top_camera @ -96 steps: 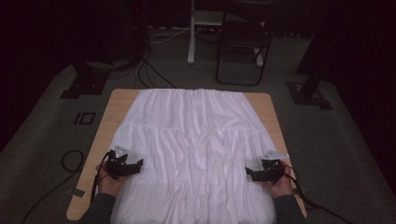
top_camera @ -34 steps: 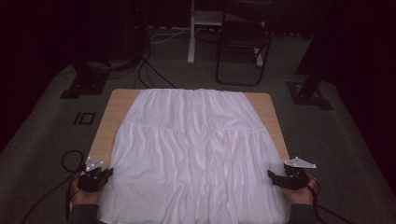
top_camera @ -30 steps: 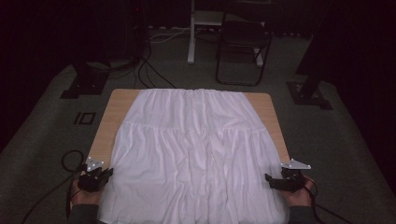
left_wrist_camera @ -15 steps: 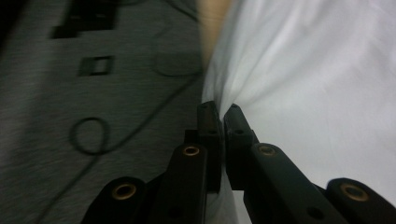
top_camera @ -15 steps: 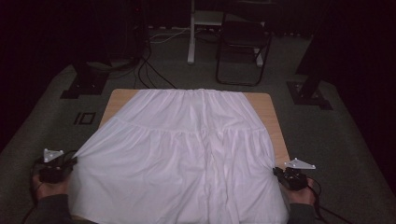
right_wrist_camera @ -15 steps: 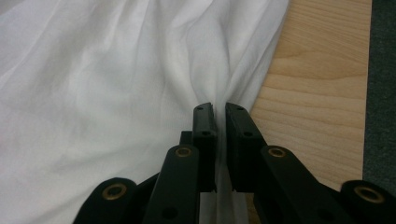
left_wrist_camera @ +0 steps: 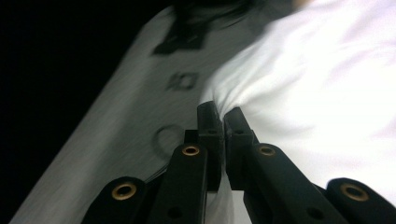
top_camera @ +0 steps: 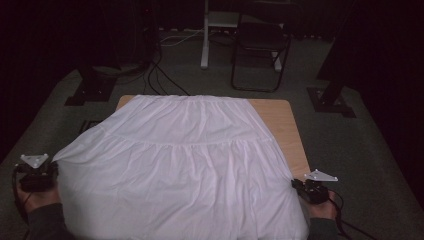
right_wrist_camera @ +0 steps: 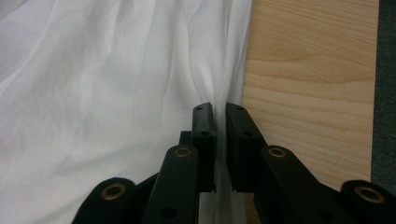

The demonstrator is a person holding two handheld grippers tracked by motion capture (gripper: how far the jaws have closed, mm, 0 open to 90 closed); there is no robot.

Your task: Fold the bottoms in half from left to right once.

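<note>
While the white skirt (top_camera: 185, 160) lies spread over the wooden table (top_camera: 285, 125), the left gripper (top_camera: 36, 172) pinches its near-left corner, drawn out past the table's left edge, and the right gripper (top_camera: 312, 189), its jaws just closed, clamps the near-right hem.

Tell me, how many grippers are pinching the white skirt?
2. The left gripper pinches the white skirt's left edge, out past the wooden table. The right gripper pinches its right edge, by the table's near right corner.
</note>
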